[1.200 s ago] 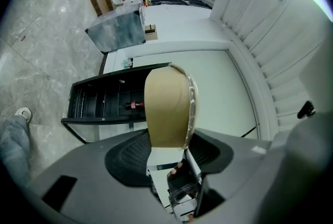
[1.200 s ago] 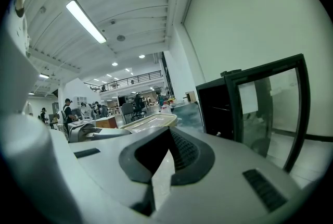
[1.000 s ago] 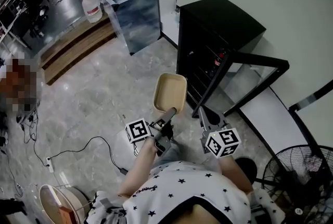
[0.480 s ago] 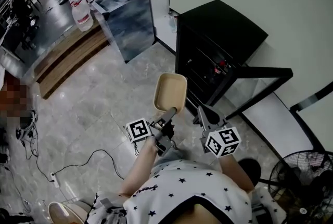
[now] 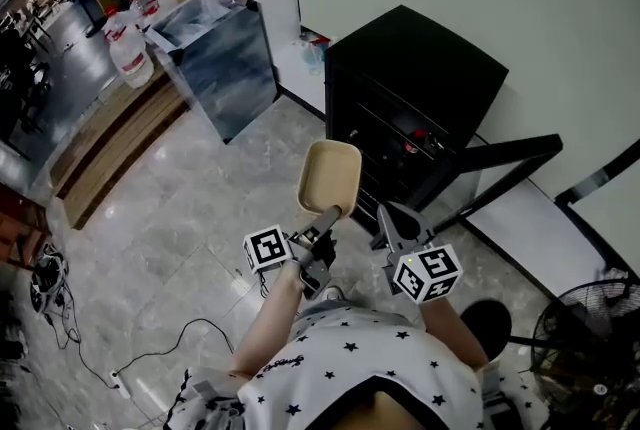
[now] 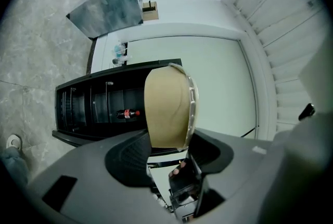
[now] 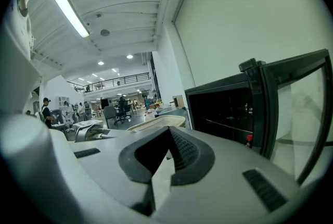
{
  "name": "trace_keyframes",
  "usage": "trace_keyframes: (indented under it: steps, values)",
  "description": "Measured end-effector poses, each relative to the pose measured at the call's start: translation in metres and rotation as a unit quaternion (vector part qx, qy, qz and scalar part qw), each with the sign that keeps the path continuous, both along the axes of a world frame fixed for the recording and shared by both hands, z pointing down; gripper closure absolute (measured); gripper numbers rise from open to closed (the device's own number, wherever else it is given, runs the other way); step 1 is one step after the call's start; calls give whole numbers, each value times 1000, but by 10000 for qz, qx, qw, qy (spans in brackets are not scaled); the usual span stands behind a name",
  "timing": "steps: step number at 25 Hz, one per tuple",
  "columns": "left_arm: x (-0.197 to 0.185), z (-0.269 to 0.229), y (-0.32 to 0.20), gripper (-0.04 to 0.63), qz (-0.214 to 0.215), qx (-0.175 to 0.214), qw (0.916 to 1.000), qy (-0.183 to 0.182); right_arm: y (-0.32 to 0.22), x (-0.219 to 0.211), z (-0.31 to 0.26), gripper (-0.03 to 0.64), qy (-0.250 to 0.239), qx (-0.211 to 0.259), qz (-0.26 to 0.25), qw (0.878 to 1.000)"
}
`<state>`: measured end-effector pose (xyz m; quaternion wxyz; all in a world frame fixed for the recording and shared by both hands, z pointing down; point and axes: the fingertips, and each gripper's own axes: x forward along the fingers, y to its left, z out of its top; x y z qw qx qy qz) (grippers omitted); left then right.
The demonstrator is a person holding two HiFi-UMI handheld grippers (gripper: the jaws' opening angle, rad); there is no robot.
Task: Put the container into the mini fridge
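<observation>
**Container held out toward the open mini fridge**
The left gripper is clamped on the near end of the tan container. The container juts out ahead of it, clear of the floor, so its free end can lead into the mini fridge just ahead and to the right. The fridge door stands swung wide beyond the right gripper. That gripper's jaws meet at the tips on nothing, probably leaving it free for the door.
</observation>
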<state>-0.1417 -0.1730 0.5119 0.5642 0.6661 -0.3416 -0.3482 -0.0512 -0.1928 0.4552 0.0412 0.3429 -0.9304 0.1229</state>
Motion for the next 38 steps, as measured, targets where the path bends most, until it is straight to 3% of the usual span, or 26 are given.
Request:
trace_keyframes:
  steps: [11, 22, 38]
  values:
    - [-4, 6, -62, 364, 713, -46, 9974, 17, -39, -11, 11, 624, 0, -63, 499, 9987]
    - [18, 16, -116, 364, 1273, -53, 9919, 14, -60, 5, 18, 624, 67, -136, 916, 9957]
    - [72, 21, -169, 364, 1669, -101, 9855, 273, -88, 34, 16, 624, 186, -96, 805, 9965]
